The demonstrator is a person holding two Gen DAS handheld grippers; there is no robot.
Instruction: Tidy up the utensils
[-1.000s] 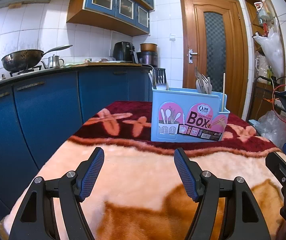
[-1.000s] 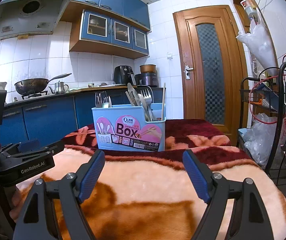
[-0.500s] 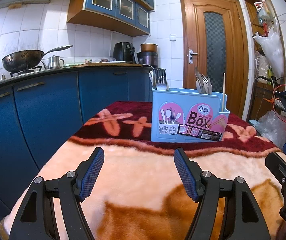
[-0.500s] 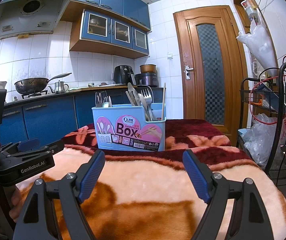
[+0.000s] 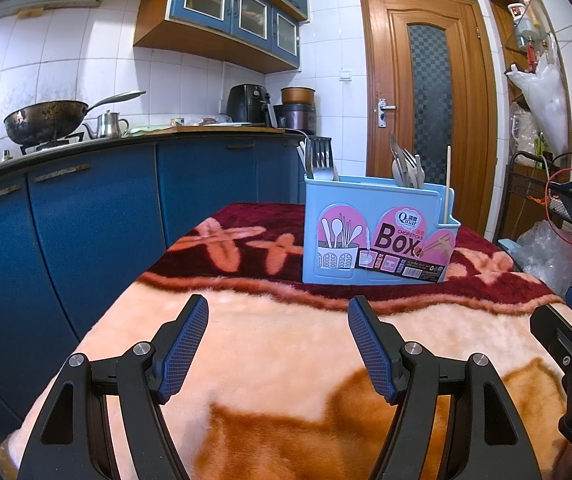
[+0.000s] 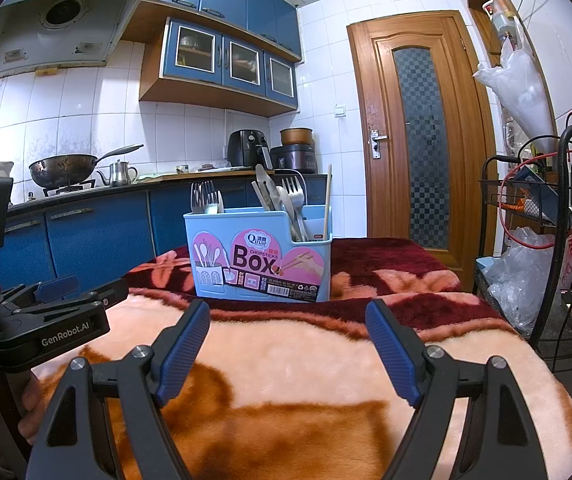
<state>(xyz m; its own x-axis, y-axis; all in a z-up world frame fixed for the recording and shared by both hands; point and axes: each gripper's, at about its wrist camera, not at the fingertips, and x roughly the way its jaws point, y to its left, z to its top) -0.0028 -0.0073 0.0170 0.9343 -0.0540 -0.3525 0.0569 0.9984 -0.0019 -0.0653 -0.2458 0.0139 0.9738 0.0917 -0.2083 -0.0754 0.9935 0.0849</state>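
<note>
A light blue utensil box (image 5: 378, 232) labelled "Box" stands upright on the blanket-covered table (image 5: 286, 344), also in the right wrist view (image 6: 259, 258). Forks (image 5: 320, 164) stand in its left compartment, several spoons and forks (image 5: 406, 168) in the middle, and one wooden chopstick (image 5: 447, 184) at the right end. My left gripper (image 5: 277, 344) is open and empty, low over the blanket in front of the box. My right gripper (image 6: 288, 348) is open and empty, likewise short of the box. The left gripper body (image 6: 45, 320) shows at the right wrist view's left edge.
Blue kitchen cabinets (image 5: 85, 216) run along the left, with a wok (image 5: 45, 122) on the counter. A wooden door (image 5: 426, 96) is behind the table. A black wire rack (image 6: 546, 240) with plastic bags and cables stands at the right of the table.
</note>
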